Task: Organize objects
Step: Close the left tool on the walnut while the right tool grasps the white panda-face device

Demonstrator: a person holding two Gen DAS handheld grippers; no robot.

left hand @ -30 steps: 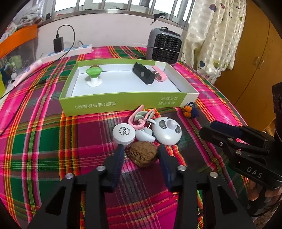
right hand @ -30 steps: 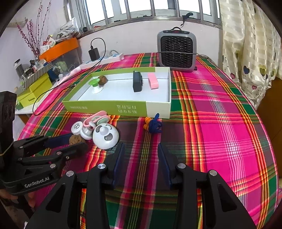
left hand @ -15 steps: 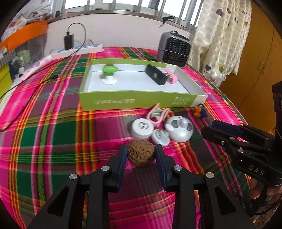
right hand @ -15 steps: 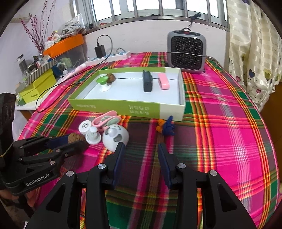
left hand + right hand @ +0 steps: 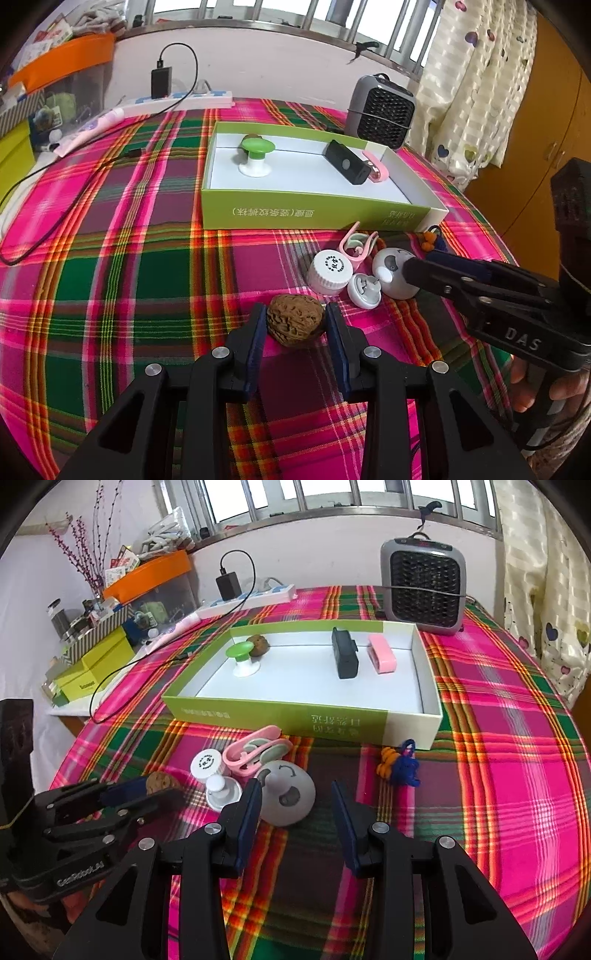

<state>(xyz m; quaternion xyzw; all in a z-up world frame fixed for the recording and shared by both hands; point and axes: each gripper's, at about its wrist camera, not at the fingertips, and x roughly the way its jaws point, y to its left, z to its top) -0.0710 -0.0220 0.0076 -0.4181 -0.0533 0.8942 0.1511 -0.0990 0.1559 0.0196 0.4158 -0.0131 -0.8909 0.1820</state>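
My left gripper [image 5: 295, 325] is shut on a brown walnut [image 5: 295, 324] and holds it just above the plaid cloth. The walnut also shows in the right wrist view [image 5: 159, 782]. My right gripper [image 5: 295, 808] is open around the near side of a white round smiley-face gadget [image 5: 286, 797]. Beside it lie a white bottle cap [image 5: 207, 764], a small white knob [image 5: 221, 792], a pink clip [image 5: 255, 755] and a blue-orange knot charm [image 5: 400, 762]. The green-walled white tray [image 5: 280, 722] holds a green-topped knob [image 5: 242, 657], a second walnut [image 5: 258, 642], a black device [image 5: 344, 657] and a pink case [image 5: 382, 658].
A grey fan heater [image 5: 424, 587] stands behind the tray at the right. A white power strip [image 5: 251, 598] with a black charger and cable lies at the back left. Yellow-green boxes [image 5: 92, 664] and an orange bin sit beyond the table's left edge.
My left gripper closed on the walnut and drew it back and left, away from the cluster. My right gripper moved forward-left until its open fingers reached the smiley gadget.
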